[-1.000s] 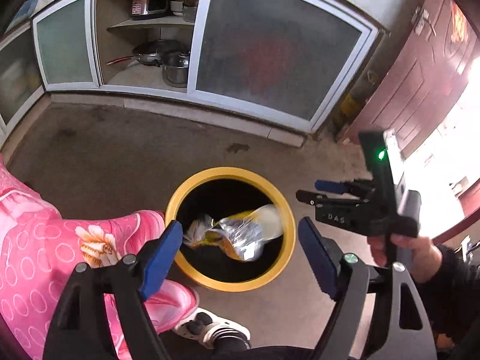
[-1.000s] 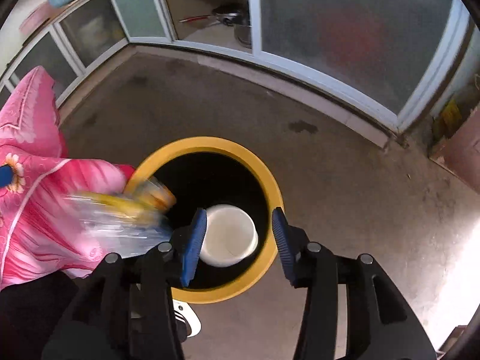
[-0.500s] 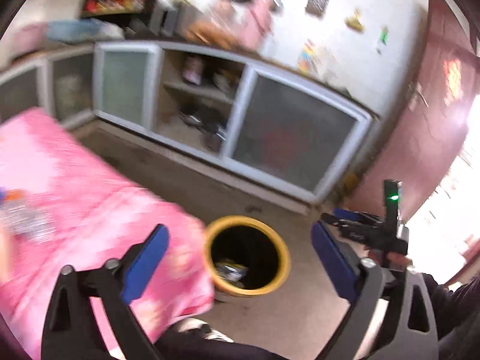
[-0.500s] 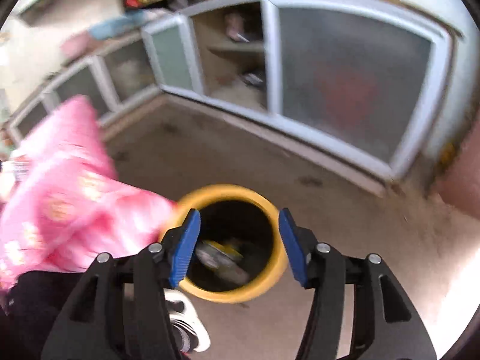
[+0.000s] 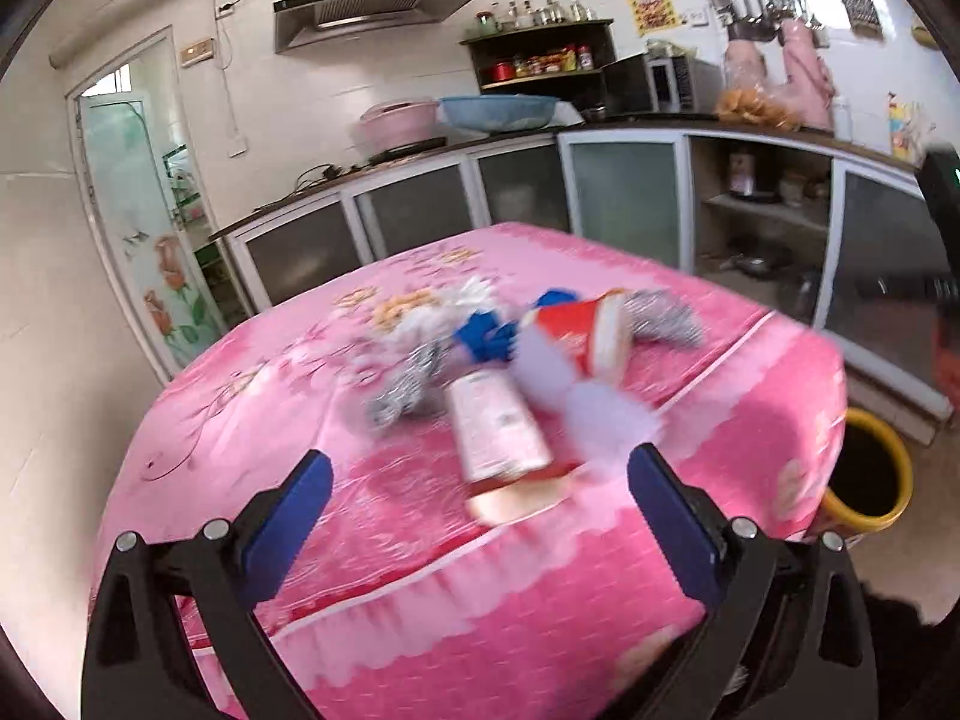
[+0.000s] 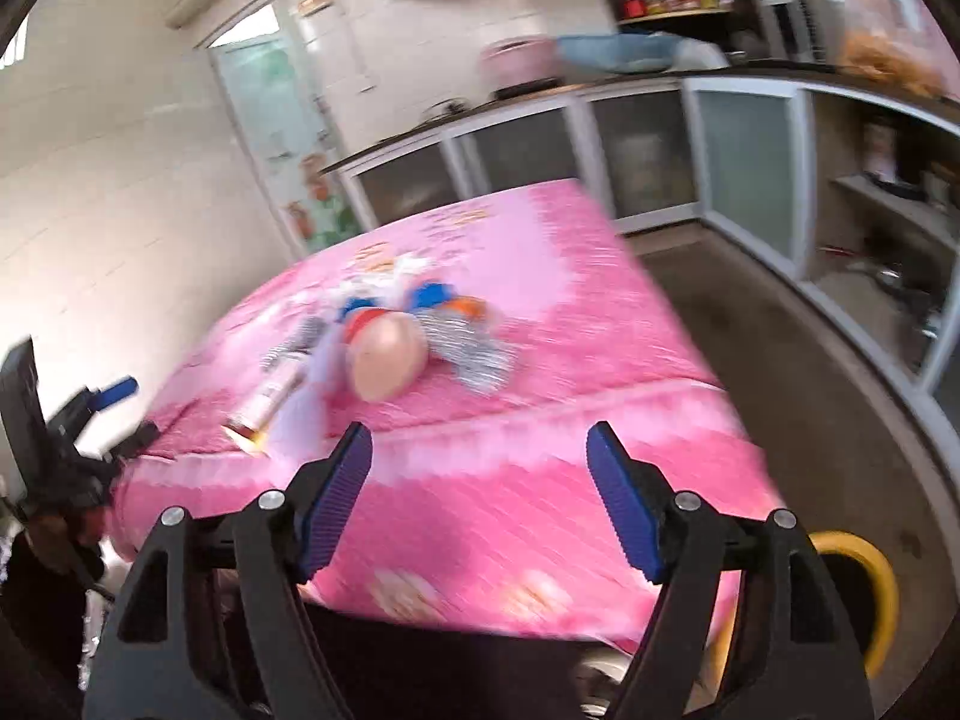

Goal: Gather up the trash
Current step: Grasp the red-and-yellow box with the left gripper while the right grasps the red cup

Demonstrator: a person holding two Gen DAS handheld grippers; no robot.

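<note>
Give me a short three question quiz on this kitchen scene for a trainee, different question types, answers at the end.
1. True or false: the left gripper holds a piece of trash.
2. Which colour is the rim of the bin beside the table? A) green B) yellow C) white
3. Fill in: the remaining trash lies on a ____ tablecloth.

Key:
1. False; both it and the right gripper are empty.
2. B
3. Pink; the bottle and paper cup lie there.

Bright daylight, motion blur, fisheye warping
</note>
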